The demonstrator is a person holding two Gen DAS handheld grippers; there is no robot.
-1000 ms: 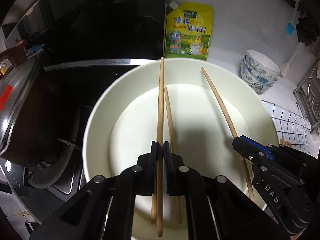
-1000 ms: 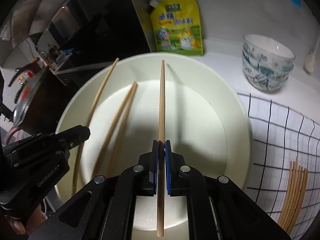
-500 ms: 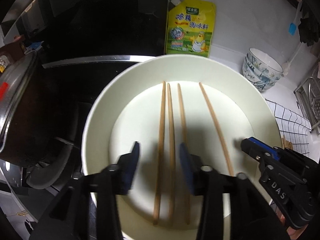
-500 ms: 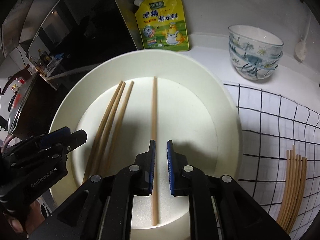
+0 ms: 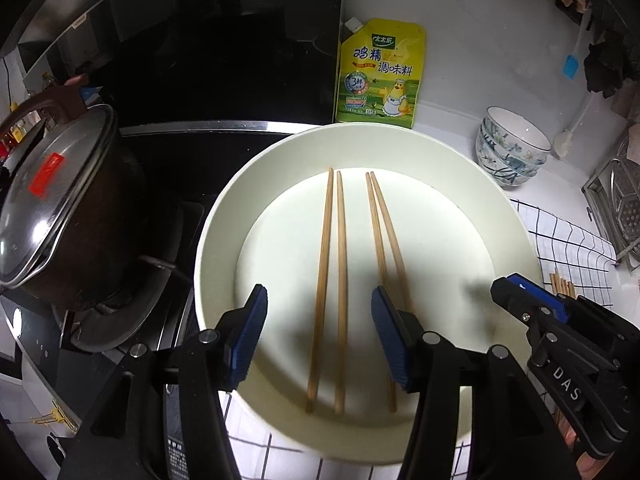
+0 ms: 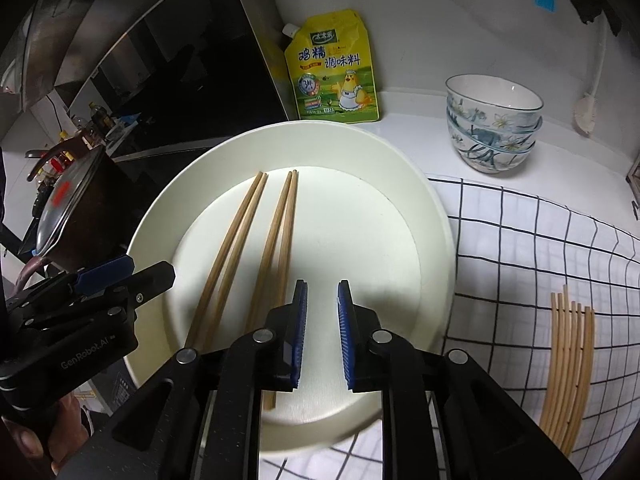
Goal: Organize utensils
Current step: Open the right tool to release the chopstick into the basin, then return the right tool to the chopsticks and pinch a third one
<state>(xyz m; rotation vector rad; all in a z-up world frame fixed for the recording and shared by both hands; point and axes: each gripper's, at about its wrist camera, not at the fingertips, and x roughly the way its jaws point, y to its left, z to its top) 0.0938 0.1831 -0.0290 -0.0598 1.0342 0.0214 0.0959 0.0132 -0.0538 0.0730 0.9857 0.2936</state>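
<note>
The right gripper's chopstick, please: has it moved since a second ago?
Yes. The chopstick was released and now lies flat in the plate, leftward beside another.

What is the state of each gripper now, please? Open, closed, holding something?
Left gripper: jaws opening, holding nothing; chopsticks lie free on the plate.
Right gripper: jaws opening, nothing between them.

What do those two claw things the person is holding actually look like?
Both are matte black plastic with silver screw heads at the joints. Each finger carries a ribbed blue pad. The left gripper bears "GenRobot.AI" in pale lettering; the right gripper reads "DAS". No cables or sleeves show.
</note>
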